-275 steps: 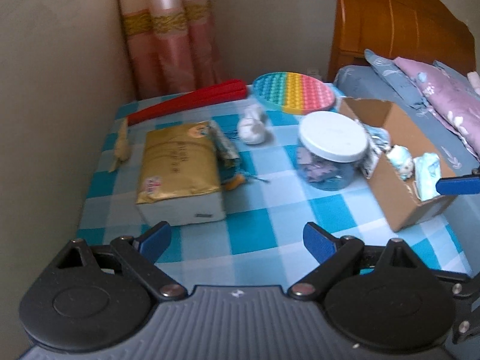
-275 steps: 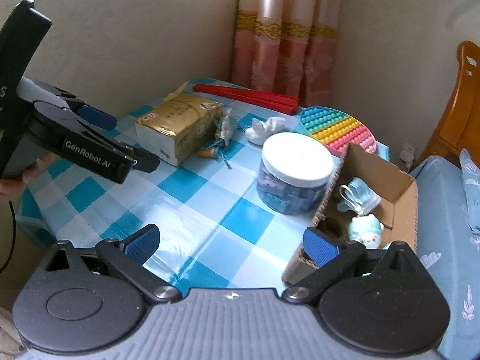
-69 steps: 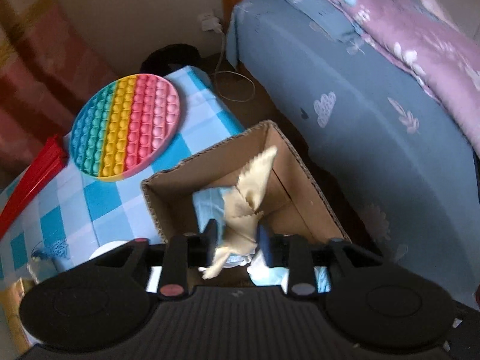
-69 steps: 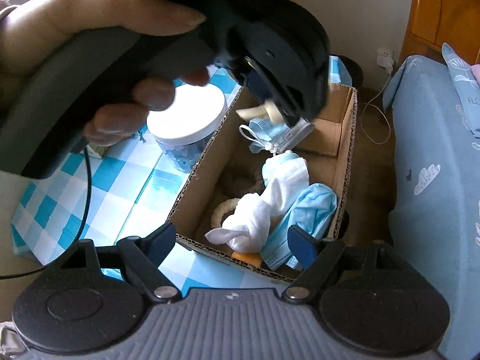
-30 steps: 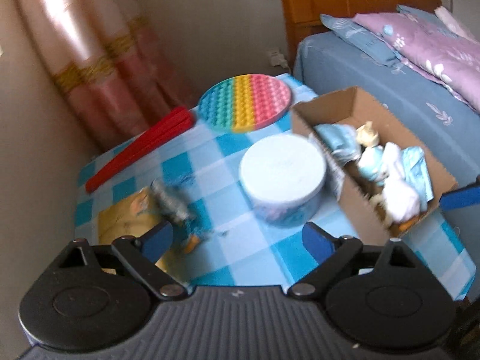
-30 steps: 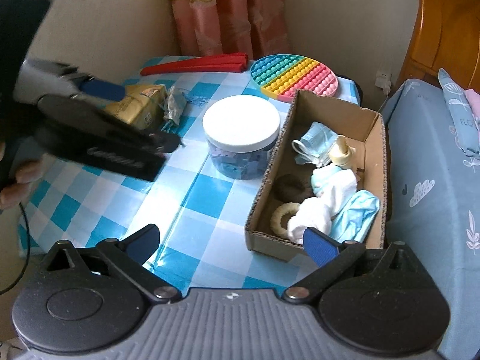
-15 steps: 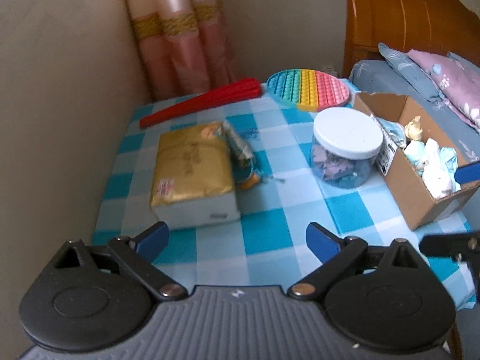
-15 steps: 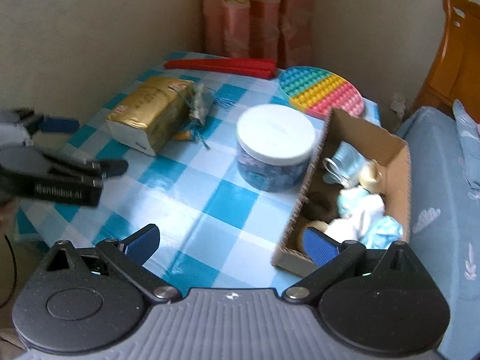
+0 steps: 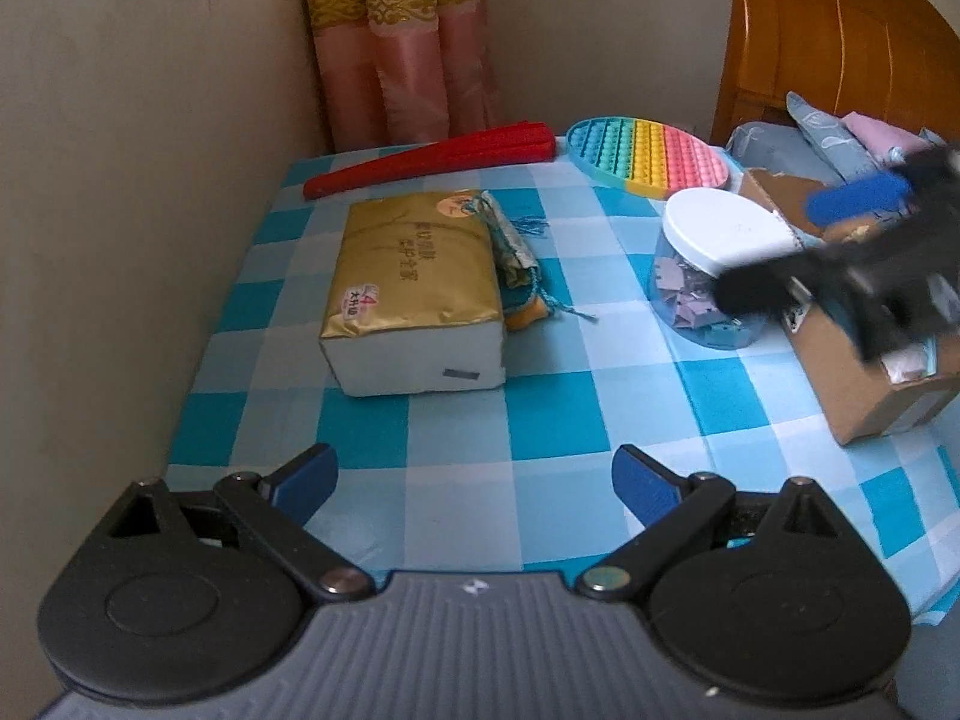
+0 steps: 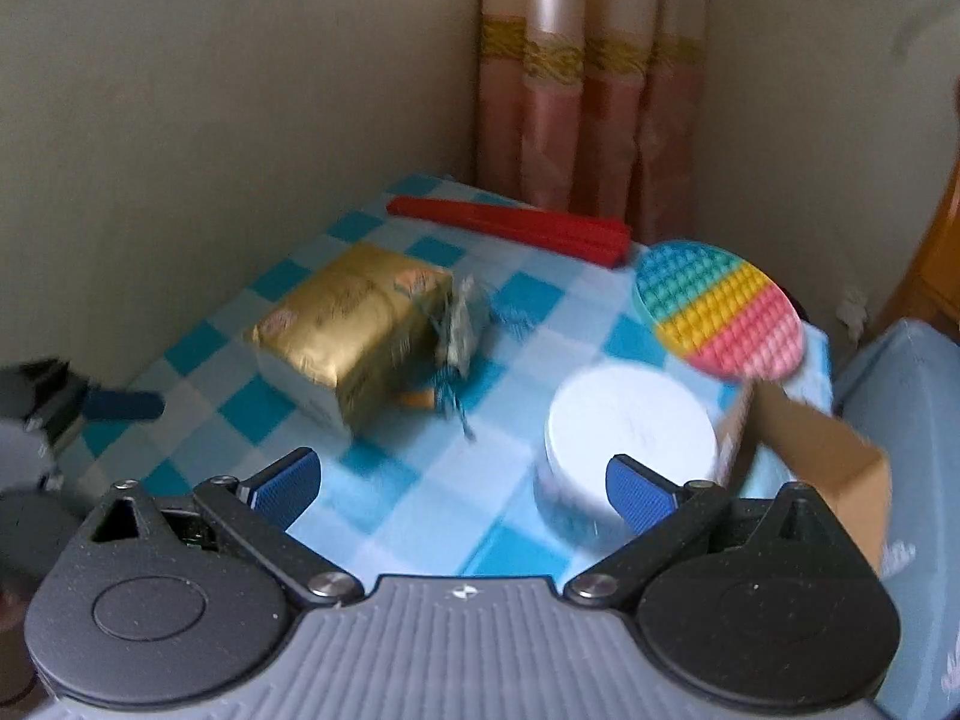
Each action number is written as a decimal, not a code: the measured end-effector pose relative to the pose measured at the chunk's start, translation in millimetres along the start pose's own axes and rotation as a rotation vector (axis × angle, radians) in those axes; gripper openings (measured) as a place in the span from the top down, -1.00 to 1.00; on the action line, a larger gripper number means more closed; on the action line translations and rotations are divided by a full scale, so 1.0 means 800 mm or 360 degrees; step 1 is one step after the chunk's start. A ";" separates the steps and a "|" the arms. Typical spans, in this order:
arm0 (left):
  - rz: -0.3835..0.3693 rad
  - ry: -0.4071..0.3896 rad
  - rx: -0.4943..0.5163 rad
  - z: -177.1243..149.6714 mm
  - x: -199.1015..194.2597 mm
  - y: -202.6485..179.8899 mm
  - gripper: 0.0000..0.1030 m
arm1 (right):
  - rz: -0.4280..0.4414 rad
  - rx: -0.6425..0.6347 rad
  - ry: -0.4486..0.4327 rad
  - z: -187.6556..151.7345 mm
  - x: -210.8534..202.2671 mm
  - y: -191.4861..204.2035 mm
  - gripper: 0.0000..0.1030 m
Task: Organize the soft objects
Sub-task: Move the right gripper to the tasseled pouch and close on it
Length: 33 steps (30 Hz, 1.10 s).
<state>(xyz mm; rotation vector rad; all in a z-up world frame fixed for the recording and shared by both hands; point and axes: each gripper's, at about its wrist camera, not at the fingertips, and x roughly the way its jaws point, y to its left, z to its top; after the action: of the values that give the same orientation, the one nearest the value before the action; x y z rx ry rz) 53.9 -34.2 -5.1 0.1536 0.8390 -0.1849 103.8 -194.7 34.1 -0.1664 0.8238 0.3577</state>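
A cardboard box (image 9: pixel 864 396) stands at the table's right edge; its contents are mostly hidden by my right gripper, which crosses in front of it, blurred. A small patterned fabric pouch with tassels (image 9: pixel 513 246) lies against the right side of a gold tissue pack (image 9: pixel 408 276); both also show in the right wrist view, the pouch (image 10: pixel 459 330) beside the pack (image 10: pixel 348 330). My left gripper (image 9: pixel 474 483) is open and empty above the table's front edge. My right gripper (image 10: pixel 459 486) is open and empty, over the table beside the jar.
A white-lidded clear jar (image 9: pixel 717 264) stands left of the box. A rainbow pop-it disc (image 9: pixel 651 153) and a red folded fan (image 9: pixel 432 159) lie at the back. Walls and a curtain close the left and back. A bed (image 9: pixel 840 132) lies to the right.
The left gripper has let go of the beige cloth into the box and pulled back to the table's front. The right gripper has swung left over the table.
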 end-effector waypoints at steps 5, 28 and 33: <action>0.0046 -0.0010 0.0029 0.002 0.002 0.004 -0.90 | 0.0069 -0.0027 0.0033 0.038 0.047 -0.013 -0.85; 0.0065 0.0032 0.0063 0.010 0.036 0.014 -0.90 | 0.0269 0.0087 0.0421 0.105 0.214 -0.045 0.13; 0.0057 0.0038 0.0062 0.010 0.038 0.014 -0.90 | 0.0285 0.0130 0.0461 0.104 0.227 -0.046 0.38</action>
<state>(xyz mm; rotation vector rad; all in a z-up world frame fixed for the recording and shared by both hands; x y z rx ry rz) 82.0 -28.4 -22.3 0.2078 0.8564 -0.1664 287.8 -161.0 -44.7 -0.0684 1.1417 0.4742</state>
